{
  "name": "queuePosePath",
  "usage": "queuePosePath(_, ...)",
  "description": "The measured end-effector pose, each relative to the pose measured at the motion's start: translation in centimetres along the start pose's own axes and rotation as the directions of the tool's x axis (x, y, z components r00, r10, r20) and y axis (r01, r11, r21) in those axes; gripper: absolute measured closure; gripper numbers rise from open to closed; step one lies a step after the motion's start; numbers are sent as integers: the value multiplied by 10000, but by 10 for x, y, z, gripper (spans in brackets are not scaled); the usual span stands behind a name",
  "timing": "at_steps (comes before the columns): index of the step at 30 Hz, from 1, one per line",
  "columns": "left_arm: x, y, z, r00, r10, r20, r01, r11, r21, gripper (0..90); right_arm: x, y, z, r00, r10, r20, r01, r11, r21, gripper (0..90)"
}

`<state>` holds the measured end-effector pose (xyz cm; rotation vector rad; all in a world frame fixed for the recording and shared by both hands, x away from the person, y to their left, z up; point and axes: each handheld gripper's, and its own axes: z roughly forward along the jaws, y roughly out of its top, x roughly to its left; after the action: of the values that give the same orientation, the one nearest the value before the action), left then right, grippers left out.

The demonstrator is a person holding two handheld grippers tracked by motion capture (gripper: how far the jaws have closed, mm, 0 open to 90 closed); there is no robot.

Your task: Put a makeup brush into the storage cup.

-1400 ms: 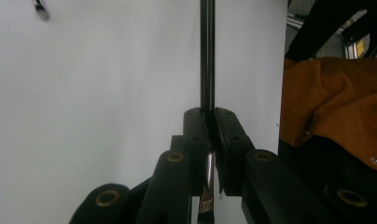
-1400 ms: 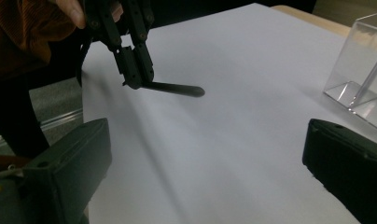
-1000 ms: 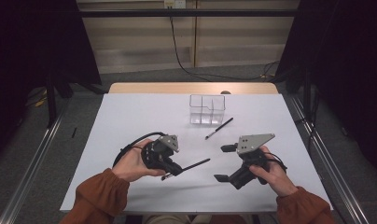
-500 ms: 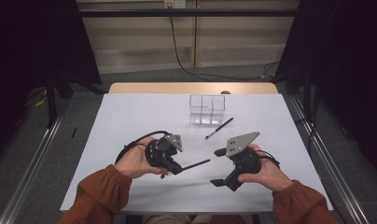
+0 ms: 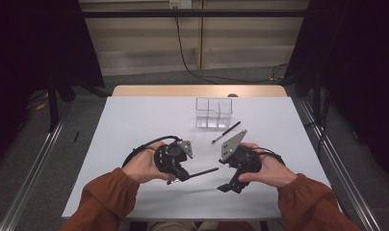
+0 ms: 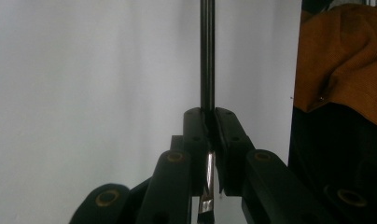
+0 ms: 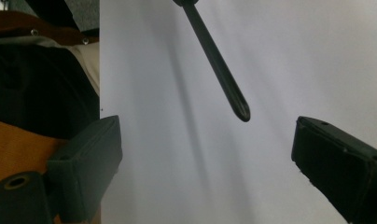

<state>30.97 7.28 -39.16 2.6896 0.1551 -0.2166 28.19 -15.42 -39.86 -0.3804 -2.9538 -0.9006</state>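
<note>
1. Black pen [image 5: 198,172] sits clamped in the closed left gripper [image 5: 175,177], near side of the clear organizer [image 5: 213,112].
2. Right gripper [image 5: 227,186], jaws wide and just narrowing slightly, holds nothing.
3. Second pen [image 5: 226,132] lies just beside the organizer on the white table [image 5: 135,120].

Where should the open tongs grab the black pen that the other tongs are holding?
Best near the free end of the black pen, I think. The left tongs already pinch the other end, so the shaft sticks out bare toward the right tongs. They stand open, facing its tip; slide on along the shaft, one pad each side.
</note>
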Motion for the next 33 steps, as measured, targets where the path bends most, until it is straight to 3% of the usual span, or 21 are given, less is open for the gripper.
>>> queuePosePath(8,0,3,2,9999,77,151,-84,9990,448,841,-8,9,3,9995,-44,-320,91,9889,1480,59)
queuePosePath(12,0,3,3,9999,54,143,-60,9989,468,841,-10,14,7,9987,-181,-468,266,9820,1872,75)
queuePosePath(15,0,4,4,9999,12,151,-19,9989,465,841,-11,16,8,9982,-245,-555,349,9801,1957,116)
queuePosePath(18,-1,4,5,9998,126,120,-131,9988,464,841,-13,18,9,9960,-477,-761,616,9793,1929,249)
queuePosePath(22,-1,6,6,9998,92,198,-101,9990,438,841,-12,22,12,9924,-701,-1008,891,9761,1984,353)
queuePosePath(32,-1,7,7,9994,297,148,-302,9989,361,840,-15,28,17,9916,-709,-1080,906,9776,1902,471)
queuePosePath(33,-1,7,7,9995,243,201,-250,9990,376,840,-16,31,20,9899,-788,-1175,1009,9756,1952,527)
